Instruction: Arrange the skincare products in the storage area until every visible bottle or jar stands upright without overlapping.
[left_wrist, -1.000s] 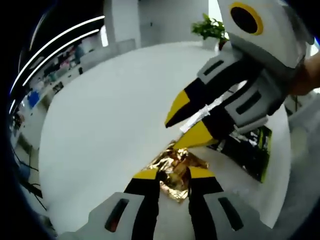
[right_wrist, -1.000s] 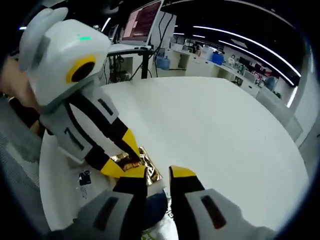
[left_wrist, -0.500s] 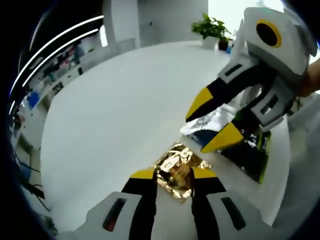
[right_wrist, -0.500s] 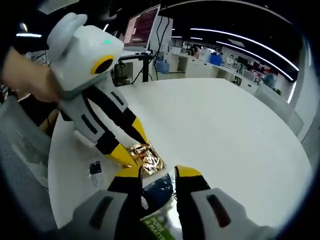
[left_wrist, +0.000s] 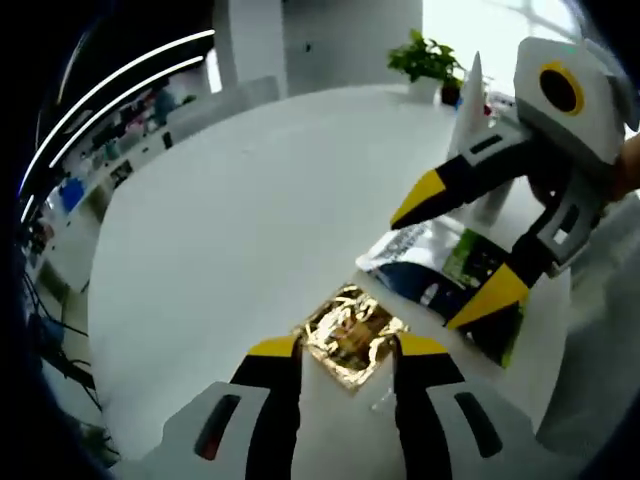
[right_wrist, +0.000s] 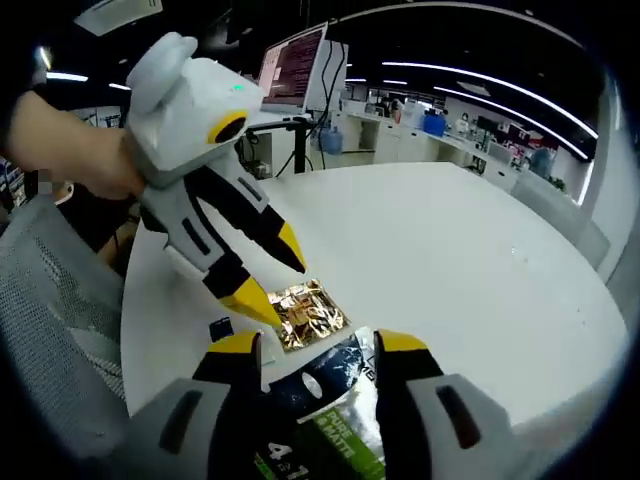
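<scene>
Gold foil packet (left_wrist: 350, 335) lies flat on the round white table (left_wrist: 220, 220), just ahead of the left gripper (left_wrist: 347, 347), whose jaws are spread with nothing between them. Beside the packet, touching or nearly so, lies a silver pouch (right_wrist: 330, 400) with dark blue and green print, flat between the spread jaws of the right gripper (right_wrist: 318, 342), which grips nothing. A potted plant (left_wrist: 428, 60) stands at the table's far edge.
</scene>
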